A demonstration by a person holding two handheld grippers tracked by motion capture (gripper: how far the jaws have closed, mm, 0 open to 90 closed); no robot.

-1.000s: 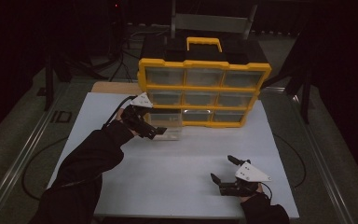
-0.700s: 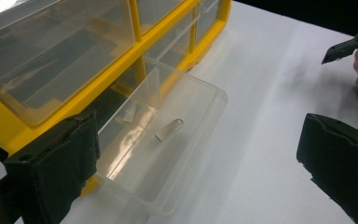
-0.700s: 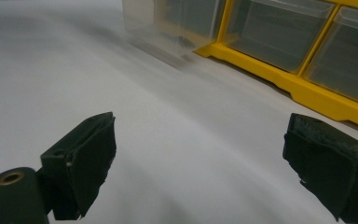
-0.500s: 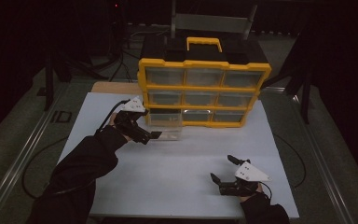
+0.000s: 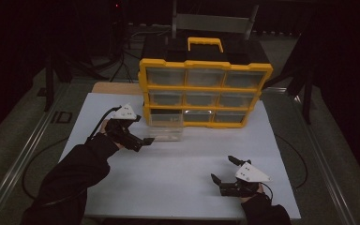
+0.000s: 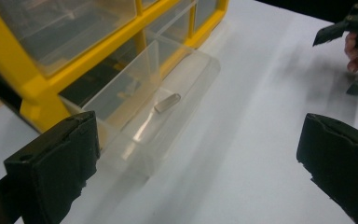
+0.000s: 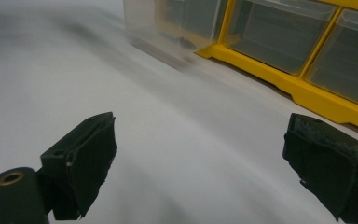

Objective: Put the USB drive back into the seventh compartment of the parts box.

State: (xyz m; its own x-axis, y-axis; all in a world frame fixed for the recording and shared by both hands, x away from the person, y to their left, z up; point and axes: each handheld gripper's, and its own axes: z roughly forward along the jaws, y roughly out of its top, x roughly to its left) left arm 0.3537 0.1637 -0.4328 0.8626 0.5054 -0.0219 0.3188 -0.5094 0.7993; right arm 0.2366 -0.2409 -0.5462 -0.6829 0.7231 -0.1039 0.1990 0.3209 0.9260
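left tongs (image 5: 143,142): held at the left of the white desk (image 5: 178,187), jaws spread wide apart and gripping nothing; they sit just beside the front of the pulled-out drawer, whether touching it i cannot tell.
drawer (image 5: 165,126): clear plastic, bottom-left slot of the cabinet, drawn partly out over the desk; in the left gripper view (image 6: 168,93) its front wall lies between the two black jaws' line of sight, nearer the left jaw.
small part (image 6: 167,102): one short greyish piece lying flat on the drawer's floor, near its front end; what it is exactly cannot be told.
organizer cabinet (image 5: 206,89): yellow frame with three rows of three clear drawers and a yellow handle (image 5: 205,43) on top, standing at the far middle of the desk; the other eight drawers are pushed in.
right tongs (image 5: 226,169): resting low at the near right of the desk, well apart from the cabinet, jaws wide apart and empty, pointing left.
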